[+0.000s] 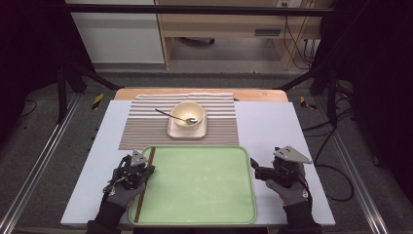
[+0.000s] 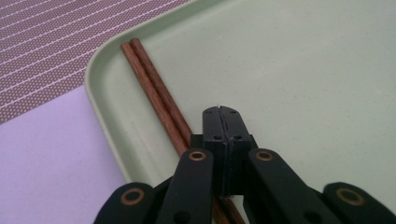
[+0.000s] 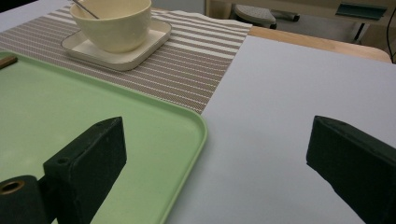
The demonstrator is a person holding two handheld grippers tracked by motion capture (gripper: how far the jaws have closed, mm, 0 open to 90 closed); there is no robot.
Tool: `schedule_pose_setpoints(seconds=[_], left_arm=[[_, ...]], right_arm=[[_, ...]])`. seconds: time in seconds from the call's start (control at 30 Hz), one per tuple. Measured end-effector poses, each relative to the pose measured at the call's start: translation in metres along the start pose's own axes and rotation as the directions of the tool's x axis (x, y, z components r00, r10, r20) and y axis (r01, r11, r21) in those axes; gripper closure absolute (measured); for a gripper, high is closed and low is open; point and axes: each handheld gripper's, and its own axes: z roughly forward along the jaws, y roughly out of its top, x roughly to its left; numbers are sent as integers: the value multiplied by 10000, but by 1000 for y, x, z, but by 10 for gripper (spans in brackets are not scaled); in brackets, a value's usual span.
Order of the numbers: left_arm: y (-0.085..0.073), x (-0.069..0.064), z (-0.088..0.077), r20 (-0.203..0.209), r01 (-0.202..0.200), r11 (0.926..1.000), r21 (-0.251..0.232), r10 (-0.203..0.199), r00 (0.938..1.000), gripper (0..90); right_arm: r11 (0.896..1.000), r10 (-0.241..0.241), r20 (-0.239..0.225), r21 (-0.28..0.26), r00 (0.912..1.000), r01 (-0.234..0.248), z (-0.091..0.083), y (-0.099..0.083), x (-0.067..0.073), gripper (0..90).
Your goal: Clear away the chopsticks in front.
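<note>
Two gloved hands come in from the near edge of the table, one at each side of the green tray [image 1: 195,185].

Left hand [image 1: 124,187]: forearm angled inward, glove wrapped round the body of the left gripper [image 1: 138,171], grey three-cornered plate facing up. Gripper sits over the tray's left edge, right above the pair of brown chopsticks [image 2: 156,95]. In the left gripper view its jaws are pressed together with no gap between them; the chopsticks pass just beside and beneath them on the tray floor, running along the tray's left wall. Whether the jaw tips touch the sticks, cannot tell. Nothing seen clamped between them.

Right hand [image 1: 288,187]: on the bare table just off the tray's right edge, wrist low, right gripper [image 1: 254,168] pointing toward the tray. In the right gripper view its jaws stand wide apart, one over the tray's corner, the other over the pale table top [image 3: 289,93]; nothing between them.

Chopsticks lie side by side, touching, lengthwise from the tray's near left to its far left corner.

Beyond the tray: striped placemat [image 1: 146,122] with a cream bowl [image 1: 187,114] on a square plate [image 1: 175,131], a spoon [image 1: 170,115] resting in the bowl with its handle out to the left.
</note>
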Motion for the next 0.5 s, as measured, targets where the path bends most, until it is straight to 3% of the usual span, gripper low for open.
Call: schedule_pose_setpoints(seconds=[0.2,0.5], left_arm=[[3,-1,-7,156,72,9974,-721,-61,9999,844],[14,2,-19,156,458,9804,-1916,-436,9989,557]], right_arm=[[10000,63,-86,-14,9999,-63,0,0,0,52],[9999,114,-154,4,9998,-113,0,0,-1,52]])
